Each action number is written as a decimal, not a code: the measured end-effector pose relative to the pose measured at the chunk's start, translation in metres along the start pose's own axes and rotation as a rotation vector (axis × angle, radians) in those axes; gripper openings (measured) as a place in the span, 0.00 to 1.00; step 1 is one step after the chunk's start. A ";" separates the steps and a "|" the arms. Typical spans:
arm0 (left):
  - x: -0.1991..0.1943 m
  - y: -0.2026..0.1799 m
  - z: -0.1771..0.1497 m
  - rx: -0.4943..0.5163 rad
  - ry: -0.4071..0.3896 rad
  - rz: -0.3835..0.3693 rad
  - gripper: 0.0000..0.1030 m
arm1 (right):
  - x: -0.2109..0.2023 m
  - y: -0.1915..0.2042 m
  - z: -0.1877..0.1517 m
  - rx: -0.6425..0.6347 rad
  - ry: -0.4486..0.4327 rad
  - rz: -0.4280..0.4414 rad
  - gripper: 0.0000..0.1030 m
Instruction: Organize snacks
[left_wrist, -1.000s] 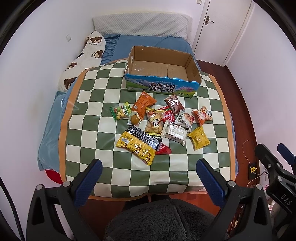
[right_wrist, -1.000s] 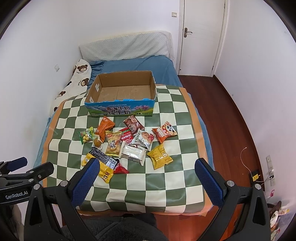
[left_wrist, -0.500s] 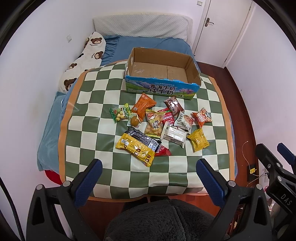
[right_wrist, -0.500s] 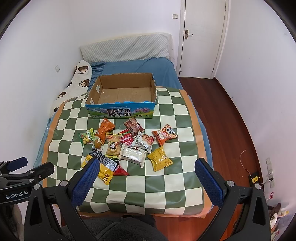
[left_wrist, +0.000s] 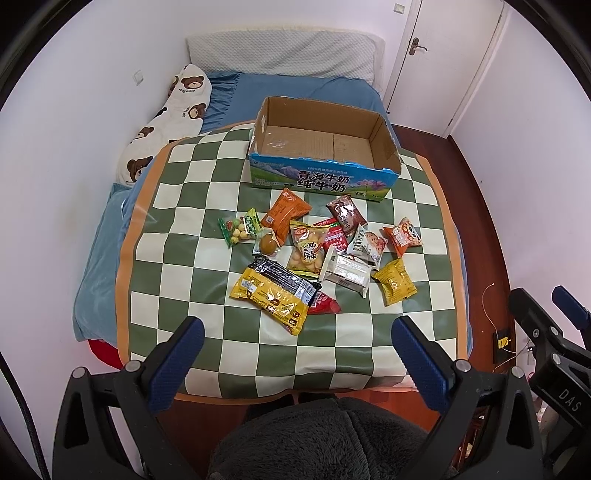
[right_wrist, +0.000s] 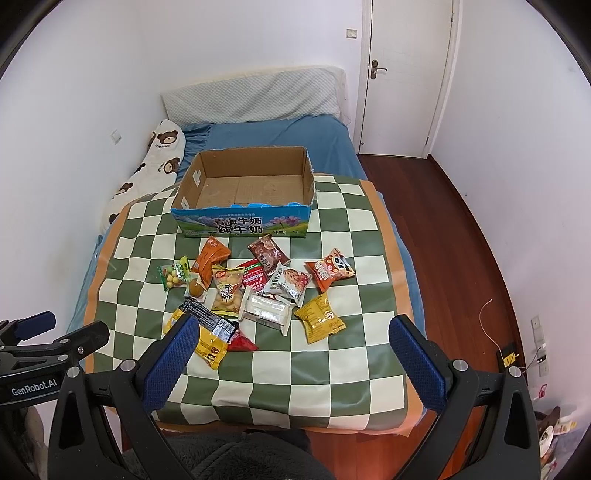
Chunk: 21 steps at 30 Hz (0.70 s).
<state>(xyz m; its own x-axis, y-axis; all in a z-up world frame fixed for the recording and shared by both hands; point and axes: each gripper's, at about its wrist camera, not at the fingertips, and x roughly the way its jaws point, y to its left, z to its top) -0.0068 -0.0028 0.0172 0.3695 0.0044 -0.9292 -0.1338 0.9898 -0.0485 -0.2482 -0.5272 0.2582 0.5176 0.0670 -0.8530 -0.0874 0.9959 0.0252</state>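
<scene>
Snack packets (left_wrist: 317, 254) in orange, yellow, red and white wrappers lie in a loose heap at the middle of the green-and-cream checkered mat (left_wrist: 177, 221), just in front of the open brown cardboard box with a blue printed front (left_wrist: 323, 147). Left gripper (left_wrist: 297, 352) and right gripper (right_wrist: 291, 349) both hover near the mat's front edge, blue-padded fingers spread wide, holding nothing

One cardboard box (left_wrist: 325, 155) stands beside about twelve snack packets (left_wrist: 306, 251), with two open-jawed grippers.
</scene>
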 end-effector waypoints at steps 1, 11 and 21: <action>0.000 0.000 0.000 0.001 0.001 -0.001 1.00 | 0.001 0.000 0.000 0.000 0.001 0.000 1.00; -0.002 0.000 0.000 -0.001 -0.002 0.000 1.00 | 0.001 0.000 -0.002 0.001 0.001 0.000 1.00; -0.003 0.001 0.001 0.001 -0.007 0.001 1.00 | 0.000 0.001 0.005 -0.002 0.002 0.008 1.00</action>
<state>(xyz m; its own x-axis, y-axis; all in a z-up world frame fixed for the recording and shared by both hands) -0.0074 -0.0022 0.0201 0.3754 0.0066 -0.9268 -0.1334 0.9899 -0.0470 -0.2445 -0.5256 0.2608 0.5150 0.0749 -0.8539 -0.0934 0.9951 0.0310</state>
